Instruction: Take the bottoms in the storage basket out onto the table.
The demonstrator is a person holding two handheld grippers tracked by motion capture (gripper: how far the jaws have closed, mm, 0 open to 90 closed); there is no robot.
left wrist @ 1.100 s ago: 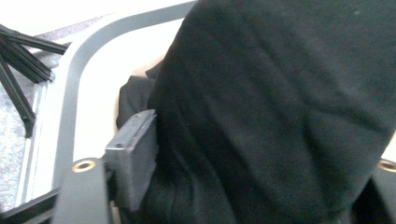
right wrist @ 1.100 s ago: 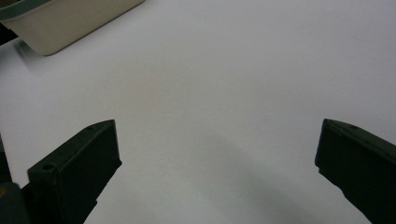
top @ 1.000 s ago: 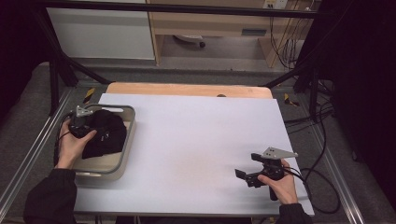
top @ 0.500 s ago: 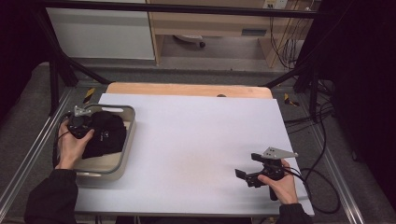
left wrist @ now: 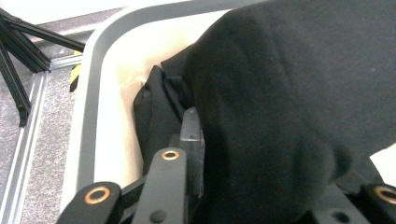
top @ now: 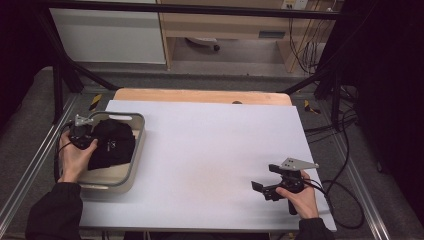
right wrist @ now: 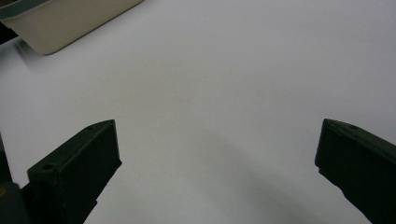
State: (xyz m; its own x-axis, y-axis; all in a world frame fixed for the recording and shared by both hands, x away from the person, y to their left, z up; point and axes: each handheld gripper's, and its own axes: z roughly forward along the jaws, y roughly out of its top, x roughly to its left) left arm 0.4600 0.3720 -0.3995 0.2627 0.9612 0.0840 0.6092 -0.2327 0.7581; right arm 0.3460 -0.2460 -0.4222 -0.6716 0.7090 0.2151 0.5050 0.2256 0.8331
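Surface: white table, wooden far edge, dark room with grey floor | Black garment: crumpled in the grey-rimmed tub at left, long axis probably near-to-far | Left gripper: jaws just closed, pinching the garment | Right gripper: jaws wide apart, holding nothing.
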